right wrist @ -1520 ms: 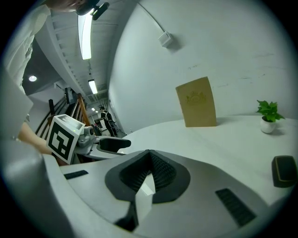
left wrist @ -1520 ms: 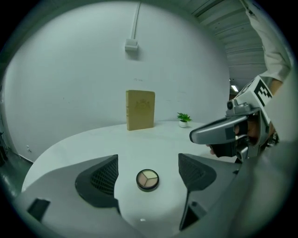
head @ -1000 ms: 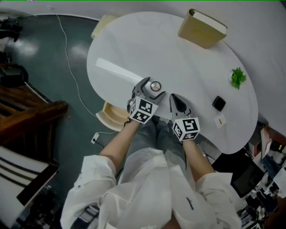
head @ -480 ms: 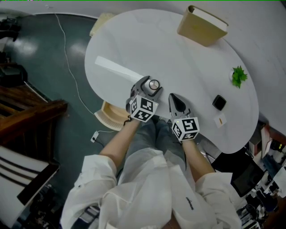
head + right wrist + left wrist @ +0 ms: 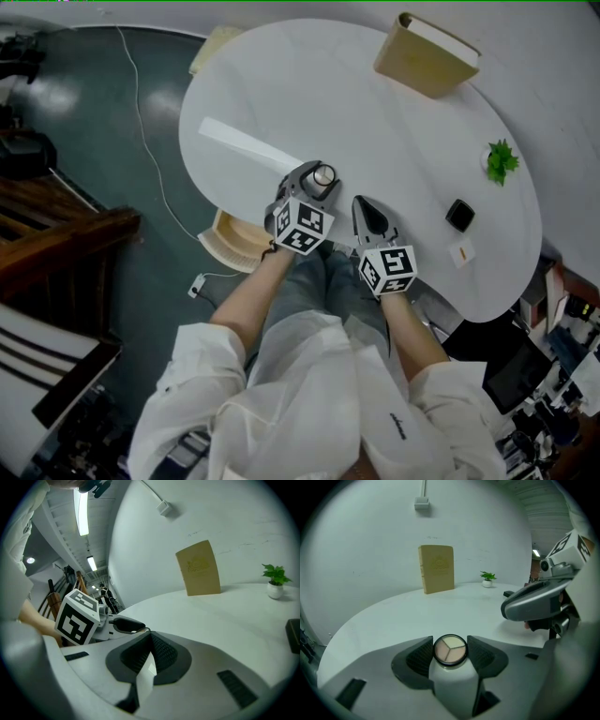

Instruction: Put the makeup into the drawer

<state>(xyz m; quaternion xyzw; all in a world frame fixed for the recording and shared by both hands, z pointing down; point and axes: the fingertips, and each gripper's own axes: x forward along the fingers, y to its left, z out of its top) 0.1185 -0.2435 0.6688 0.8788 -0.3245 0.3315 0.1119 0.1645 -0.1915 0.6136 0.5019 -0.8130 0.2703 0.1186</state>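
A round makeup compact (image 5: 323, 175) with a black rim and three pale shades (image 5: 450, 649) lies near the front edge of the white oval table (image 5: 375, 122). My left gripper (image 5: 314, 178) straddles it. Its jaws are closing, and in the left gripper view (image 5: 450, 654) both dark pads touch the compact's sides. Just to the right, my right gripper (image 5: 367, 210) rests on the table with its pads together (image 5: 150, 639) and nothing between them. Its grey jaw (image 5: 539, 603) shows at the right of the left gripper view.
A long white flat strip (image 5: 248, 148) lies left of the grippers. At the table's far side stands a tan box (image 5: 427, 58). A small green plant (image 5: 499, 161), a black object (image 5: 458, 216) and a small card (image 5: 461, 254) sit at the right. Below the table's edge is a tan seat (image 5: 234, 246).
The left gripper's jaws have narrowed from wide apart to hugging the compact. Both hands have stayed in place.
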